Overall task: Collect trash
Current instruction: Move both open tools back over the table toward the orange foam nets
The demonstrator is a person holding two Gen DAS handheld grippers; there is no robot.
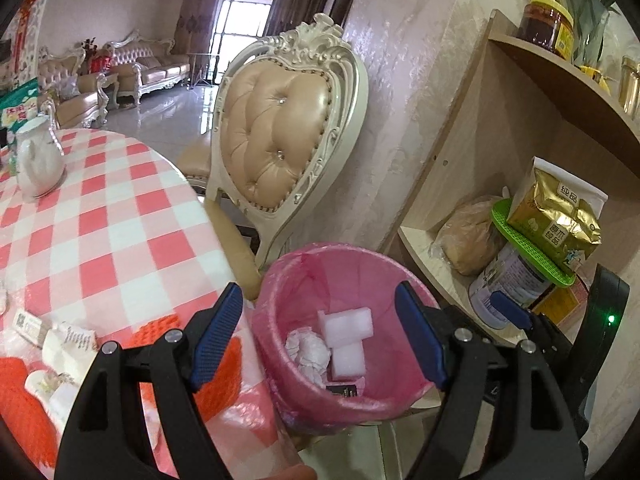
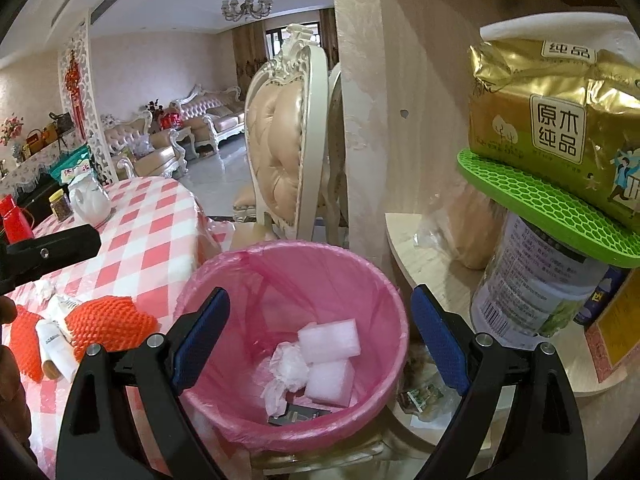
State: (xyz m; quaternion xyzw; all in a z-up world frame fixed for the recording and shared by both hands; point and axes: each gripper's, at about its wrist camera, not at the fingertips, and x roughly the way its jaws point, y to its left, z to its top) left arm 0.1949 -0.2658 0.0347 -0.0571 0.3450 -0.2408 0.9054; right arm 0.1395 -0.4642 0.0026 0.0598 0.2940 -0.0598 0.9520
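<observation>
Item: waste bin [image 2: 288, 412] with pink liner, on the floor between the checked table [image 1: 100, 232] at left and the wooden shelf [image 2: 424, 256] at right. Contents: two white foam blocks [image 2: 330, 340], crumpled white paper [image 2: 286, 368], a dark flat packet [image 2: 298, 416]. Left gripper [image 1: 320, 344]: jaws wide, nothing between them, above the bin. Right gripper [image 2: 320, 344]: jaws wide, empty, likewise over the bin. On the table near left: orange foam netting [image 2: 110, 322], a small white bottle [image 2: 56, 350].

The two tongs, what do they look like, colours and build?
Both look alike. The left tongs and right tongs each have two matte black plastic arms with triangular cut-outs and silver round bolts at the joints. Each finger ends in a blue, finely ribbed pad. No cables or sleeves show.
</observation>
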